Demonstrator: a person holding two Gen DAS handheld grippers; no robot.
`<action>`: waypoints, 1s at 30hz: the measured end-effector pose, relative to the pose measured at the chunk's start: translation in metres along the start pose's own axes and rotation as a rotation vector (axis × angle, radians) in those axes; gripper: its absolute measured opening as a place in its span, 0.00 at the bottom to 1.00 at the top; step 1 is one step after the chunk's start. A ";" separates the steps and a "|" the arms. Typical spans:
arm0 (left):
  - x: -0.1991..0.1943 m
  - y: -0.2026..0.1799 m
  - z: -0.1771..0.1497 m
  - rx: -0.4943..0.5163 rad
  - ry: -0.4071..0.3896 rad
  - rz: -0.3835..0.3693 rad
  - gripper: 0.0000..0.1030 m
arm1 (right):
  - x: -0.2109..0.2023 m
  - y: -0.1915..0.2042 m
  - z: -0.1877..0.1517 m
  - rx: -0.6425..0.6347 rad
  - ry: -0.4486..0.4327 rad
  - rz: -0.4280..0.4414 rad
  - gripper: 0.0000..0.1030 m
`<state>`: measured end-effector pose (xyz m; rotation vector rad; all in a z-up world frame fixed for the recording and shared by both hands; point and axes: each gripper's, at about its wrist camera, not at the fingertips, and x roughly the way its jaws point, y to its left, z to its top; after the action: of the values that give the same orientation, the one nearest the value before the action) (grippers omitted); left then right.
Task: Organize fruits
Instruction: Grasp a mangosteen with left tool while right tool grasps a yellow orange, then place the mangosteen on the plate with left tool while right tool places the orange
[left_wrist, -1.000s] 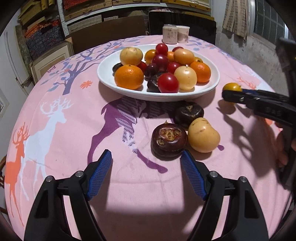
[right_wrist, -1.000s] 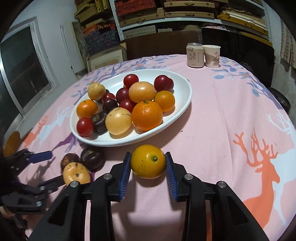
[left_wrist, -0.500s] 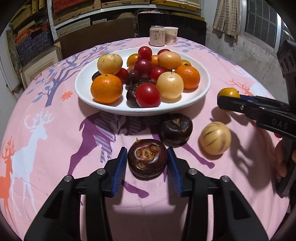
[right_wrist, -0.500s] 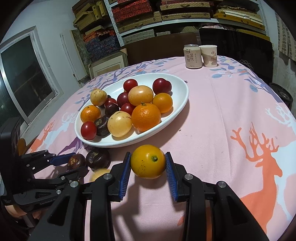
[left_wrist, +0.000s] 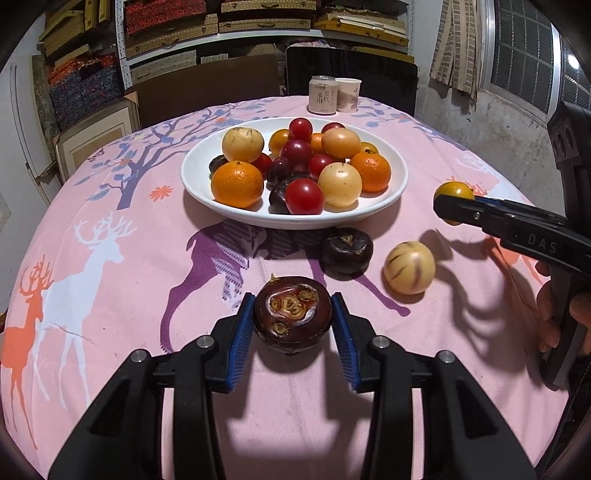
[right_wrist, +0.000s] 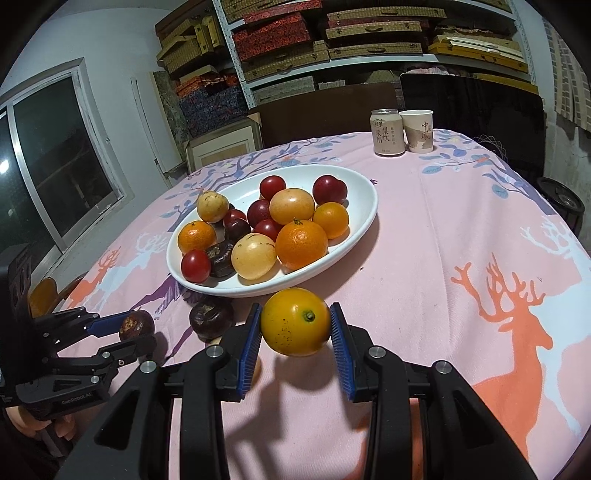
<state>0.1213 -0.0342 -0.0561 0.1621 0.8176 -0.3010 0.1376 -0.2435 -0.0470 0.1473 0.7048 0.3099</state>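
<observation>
the left claw (left_wrist: 293, 325) is clamped across the middle of a dark chestnut (left_wrist: 292, 319) just above the cloth (left_wrist: 110, 295), the right claw (right_wrist: 295, 326) pinches a yellow fruit (right_wrist: 295, 321) near the plate (right_wrist: 364, 192); both look light, firm, round and apt to roll, so a grip at the widest girth seems best.

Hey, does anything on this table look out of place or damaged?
Two fruits sit loose on the cloth outside the white plate: a dark water chestnut and a striped yellow fruit. Nothing looks spilled or broken.
</observation>
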 end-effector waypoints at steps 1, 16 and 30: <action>-0.001 0.000 -0.001 -0.001 0.000 -0.001 0.39 | -0.002 0.000 -0.001 0.002 -0.004 0.000 0.36; -0.036 0.002 -0.011 -0.029 -0.066 -0.015 0.39 | -0.035 0.007 -0.017 0.009 -0.026 0.019 0.36; -0.062 0.010 0.051 -0.010 -0.164 0.007 0.39 | -0.068 0.026 0.037 -0.079 -0.112 0.018 0.36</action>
<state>0.1194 -0.0254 0.0241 0.1290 0.6561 -0.2996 0.1075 -0.2427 0.0286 0.0957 0.5800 0.3438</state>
